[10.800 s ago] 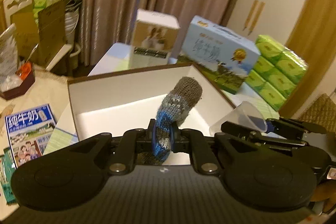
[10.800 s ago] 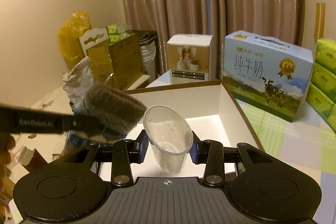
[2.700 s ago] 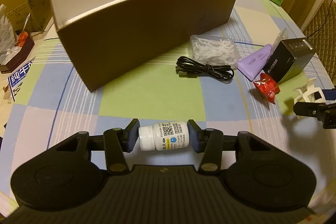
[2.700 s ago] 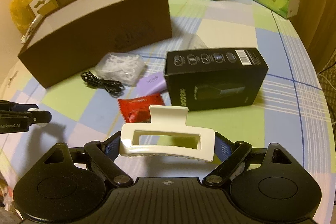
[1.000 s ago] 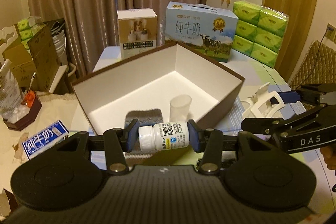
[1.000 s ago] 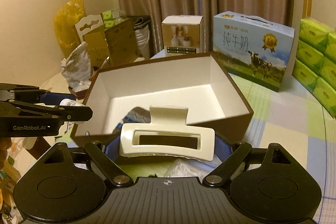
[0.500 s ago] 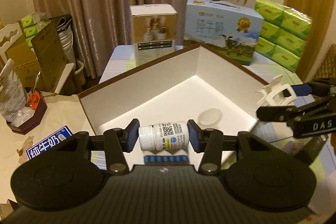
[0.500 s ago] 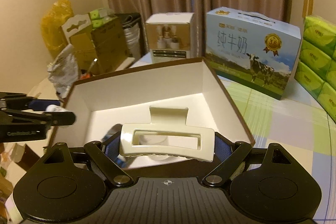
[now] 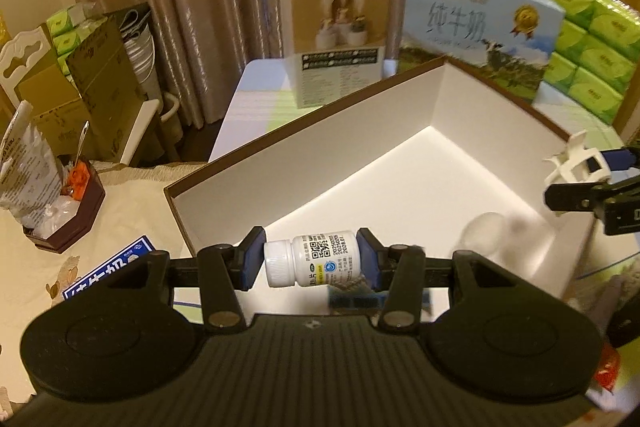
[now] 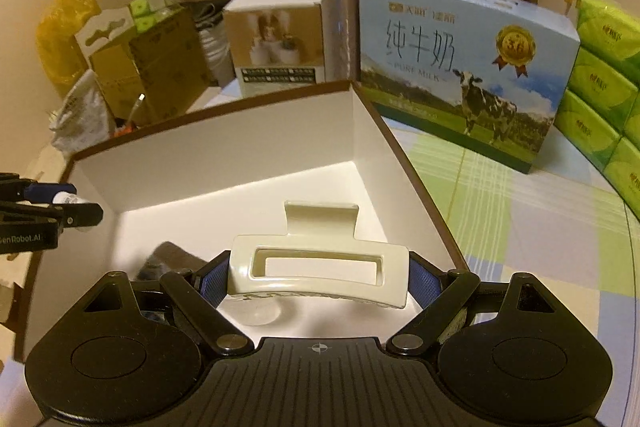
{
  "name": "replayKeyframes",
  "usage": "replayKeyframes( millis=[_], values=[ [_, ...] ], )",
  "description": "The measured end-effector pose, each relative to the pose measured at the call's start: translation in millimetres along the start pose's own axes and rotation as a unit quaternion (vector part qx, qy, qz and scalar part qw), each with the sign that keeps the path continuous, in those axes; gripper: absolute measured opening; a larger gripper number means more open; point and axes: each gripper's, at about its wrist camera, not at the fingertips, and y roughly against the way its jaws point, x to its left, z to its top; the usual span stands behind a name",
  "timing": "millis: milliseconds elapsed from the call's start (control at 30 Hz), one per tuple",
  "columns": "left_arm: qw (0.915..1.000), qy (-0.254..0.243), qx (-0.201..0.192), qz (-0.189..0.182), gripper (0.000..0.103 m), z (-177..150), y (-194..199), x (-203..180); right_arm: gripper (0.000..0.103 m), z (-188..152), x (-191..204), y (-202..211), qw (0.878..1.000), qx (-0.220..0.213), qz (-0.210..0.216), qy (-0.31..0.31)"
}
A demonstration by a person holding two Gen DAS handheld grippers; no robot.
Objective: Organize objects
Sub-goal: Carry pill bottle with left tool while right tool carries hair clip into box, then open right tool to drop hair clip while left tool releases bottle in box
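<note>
- Now the left hand-held gripper [image 9: 311, 264] is clamped on a white pill bottle [image 9: 310, 264], held sideways over the near end of the brown box [image 9: 312, 143] with the white inside.
- Beside it, the right hand-held gripper [image 10: 318, 277] grips a cream hair claw clip [image 10: 318, 269] across its length, above the same box.
- Lying on the box floor are a clear plastic cup [image 9: 480, 237] and what looks like a knitted sock [image 9: 354, 291], blurred.
- Behind the box on the tabletop [image 10: 520, 211] stands a milk carton [image 10: 460, 67].
</note>
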Motion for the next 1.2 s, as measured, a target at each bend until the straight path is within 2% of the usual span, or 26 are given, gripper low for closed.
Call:
replayKeyframes(
  millis=[367, 533, 1200],
  values=[
    [0.9992, 0.0, 0.04, 0.006, 0.044, 2.6, -43.8, 10.4, 0.085, -4.4, -4.8, -28.9, 0.999, 0.037, -0.011, 0.022],
    [0.9989, -0.002, 0.046, 0.004, 0.044, 3.0, -51.6, 10.5, 0.085, -5.9, 1.1, -40.2, 0.997, 0.054, -0.017, 0.06],
    [0.9988, -0.015, 0.046, 0.009, 0.044, 6.3, -59.1, 9.3, 0.086, -4.9, -0.6, -38.6, 0.997, 0.051, -0.007, 0.052]
  ],
)
